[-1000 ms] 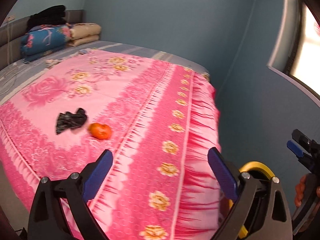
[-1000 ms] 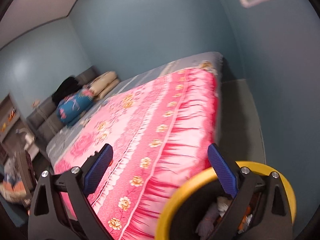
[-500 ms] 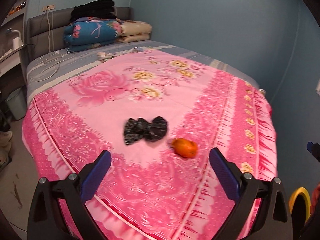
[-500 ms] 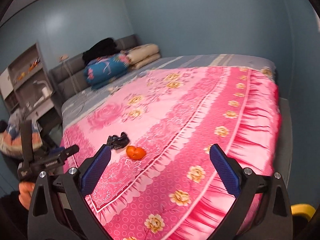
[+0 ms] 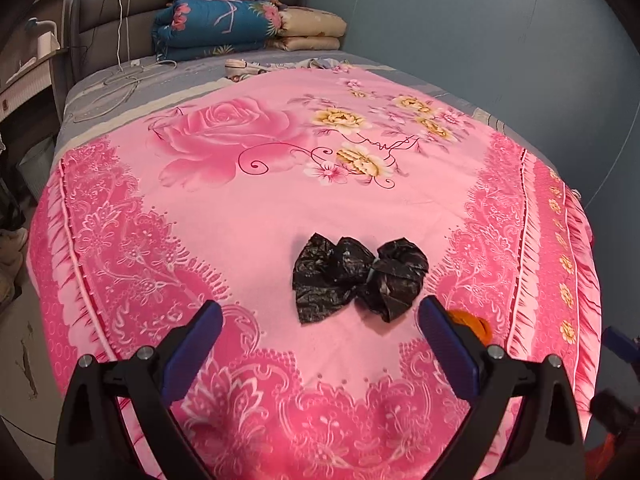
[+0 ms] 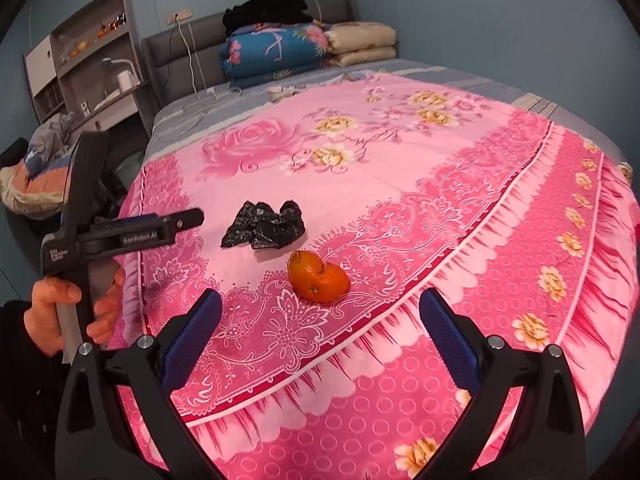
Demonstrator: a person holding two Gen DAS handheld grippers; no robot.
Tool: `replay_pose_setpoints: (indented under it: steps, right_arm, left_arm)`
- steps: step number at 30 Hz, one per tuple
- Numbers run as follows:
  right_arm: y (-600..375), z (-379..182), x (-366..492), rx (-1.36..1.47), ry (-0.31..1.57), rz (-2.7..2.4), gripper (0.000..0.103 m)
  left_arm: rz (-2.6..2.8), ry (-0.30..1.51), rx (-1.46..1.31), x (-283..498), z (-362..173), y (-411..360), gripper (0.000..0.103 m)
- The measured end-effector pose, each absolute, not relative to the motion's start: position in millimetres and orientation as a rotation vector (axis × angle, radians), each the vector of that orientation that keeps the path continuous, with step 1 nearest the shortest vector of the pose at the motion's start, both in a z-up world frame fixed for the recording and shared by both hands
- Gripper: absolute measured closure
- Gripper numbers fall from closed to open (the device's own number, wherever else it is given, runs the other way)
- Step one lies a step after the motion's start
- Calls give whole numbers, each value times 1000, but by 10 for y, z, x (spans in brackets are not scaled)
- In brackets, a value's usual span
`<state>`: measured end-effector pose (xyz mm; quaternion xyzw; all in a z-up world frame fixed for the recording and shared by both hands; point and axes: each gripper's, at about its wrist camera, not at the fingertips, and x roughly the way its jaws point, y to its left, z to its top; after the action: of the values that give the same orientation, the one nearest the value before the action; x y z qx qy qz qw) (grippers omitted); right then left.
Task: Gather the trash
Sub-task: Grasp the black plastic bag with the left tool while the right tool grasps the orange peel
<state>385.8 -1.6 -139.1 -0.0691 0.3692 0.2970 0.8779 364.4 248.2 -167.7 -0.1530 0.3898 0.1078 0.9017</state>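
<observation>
the crumpled black bag point(image 5: 360, 276) lies on the bed point(image 5: 248, 208), orange peel point(image 6: 318, 276) just beside it. both jaws wide: the left hand-held gripper point(image 5: 320, 344) should descend straddling the bag's bunched middle, the right hand-held gripper point(image 6: 320, 340) takes the peel.

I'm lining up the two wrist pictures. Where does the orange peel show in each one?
Left wrist: the orange peel is lower right, mostly hidden behind the left gripper's right finger.
Right wrist: the peel is in full view at centre, just above the open right gripper.
Shared landmark: the crumpled black plastic bag beside it.
</observation>
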Motion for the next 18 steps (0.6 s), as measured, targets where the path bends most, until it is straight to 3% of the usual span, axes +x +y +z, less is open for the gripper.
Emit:
replay_pose_setpoints:
  steps: [18]
  right_arm:
    - [658,-2139,4528,-270,853,641,8]
  left_arm:
    - [211,892,-433,4433,-2290,2659,8]
